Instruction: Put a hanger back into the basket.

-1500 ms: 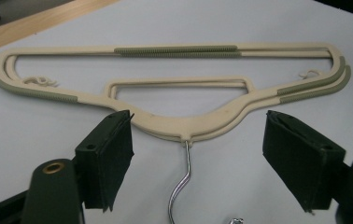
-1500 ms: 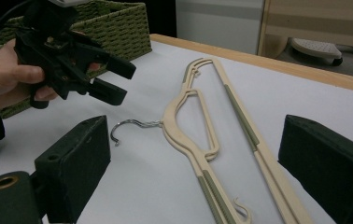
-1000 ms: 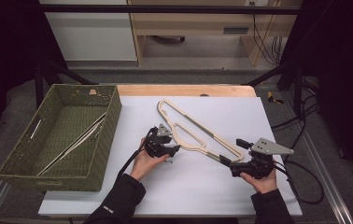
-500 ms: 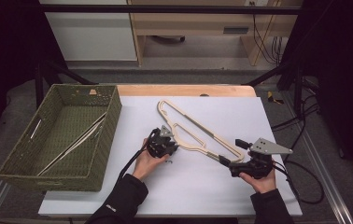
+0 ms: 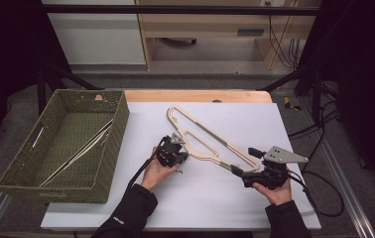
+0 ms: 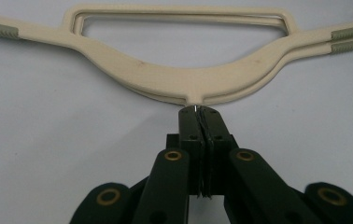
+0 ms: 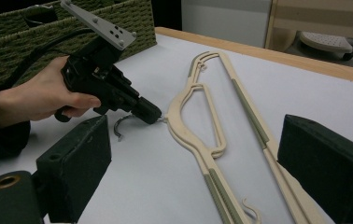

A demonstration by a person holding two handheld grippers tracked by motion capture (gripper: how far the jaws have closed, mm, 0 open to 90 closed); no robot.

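- We have our left gripper (image 5: 180, 156) clamped on the metal hook (image 7: 121, 125) of the cream hangers (image 5: 203, 140); in the left gripper view the jaws are pressed together with the thin wire pinched between their tips, just below the hangers' neck (image 6: 194, 98).
- Straight ahead of those closed jaws, two hangers lie stacked on the white table (image 5: 200, 198), one edge peeking out beneath the other, their arms running off to either side of the jaw tips.
- Our right gripper (image 5: 236, 171) is open: in the right gripper view its two pads stand wide apart, with one end of the hangers lying flat between them, not yet touched by either pad.
- Between and beyond the right jaws we also see the left hand (image 7: 39, 100) holding its gripper at the hook, and a small hook end (image 7: 250, 207) of the hangers close to the jaws.
- The green wicker basket (image 5: 14, 171) sits well off to the side of the left jaws, and it already holds what look like a couple of pale hangers (image 5: 79, 151).
- We judge the job to be partly done: some hangers are in the basket, while this pair is still on the table.
- What is left, as we read it, is closing the right jaws on the near end, lifting the pair together and carrying it over into the basket.
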